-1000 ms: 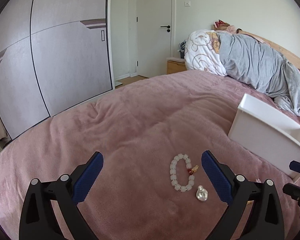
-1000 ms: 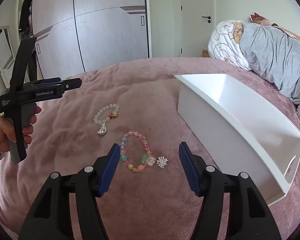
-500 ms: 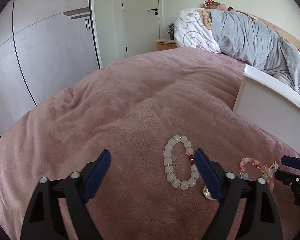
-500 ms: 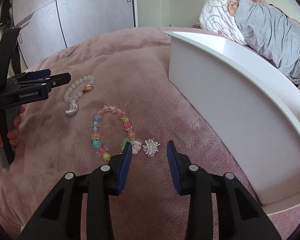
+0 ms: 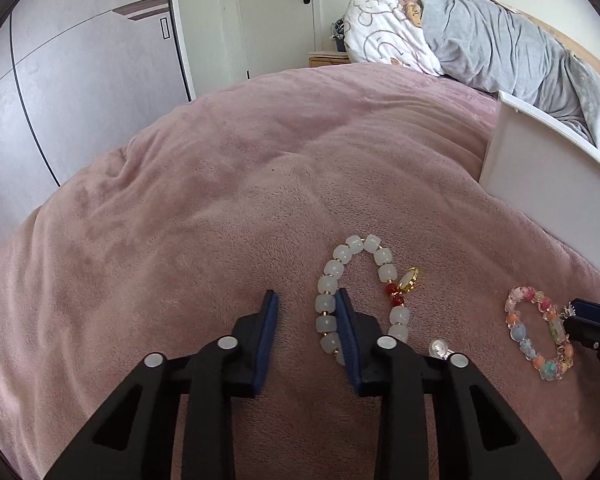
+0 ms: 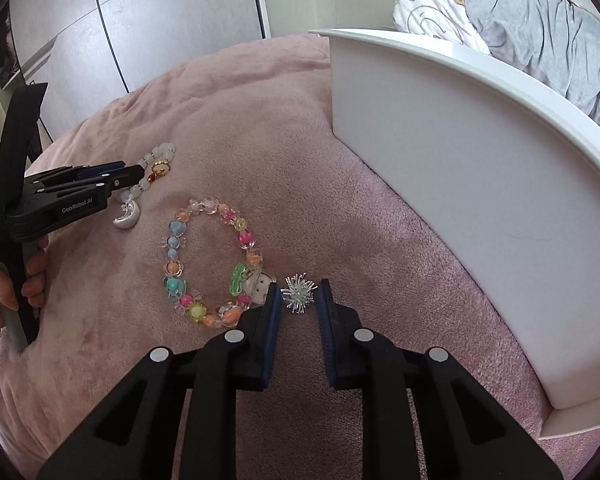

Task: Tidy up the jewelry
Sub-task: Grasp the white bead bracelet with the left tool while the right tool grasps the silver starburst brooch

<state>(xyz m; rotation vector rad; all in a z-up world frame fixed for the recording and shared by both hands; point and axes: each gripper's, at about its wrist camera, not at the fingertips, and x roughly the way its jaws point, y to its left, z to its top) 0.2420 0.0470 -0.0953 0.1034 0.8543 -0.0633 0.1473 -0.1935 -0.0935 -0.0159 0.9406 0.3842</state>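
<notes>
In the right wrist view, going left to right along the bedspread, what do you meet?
Left gripper → white bead bracelet → colourful bead bracelet → spiky silver charm → white tray.

Glossy translucent beads [image 5: 334, 308] lie on matt, fuzzy pink blanket [image 5: 220, 200].

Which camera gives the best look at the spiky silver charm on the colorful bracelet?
The right wrist view: the spiky silver charm sits unobstructed at picture centre between the right gripper's blue fingers. In the left wrist view it is a tiny glint at the far right edge, mostly hidden behind that gripper's tip.
</notes>
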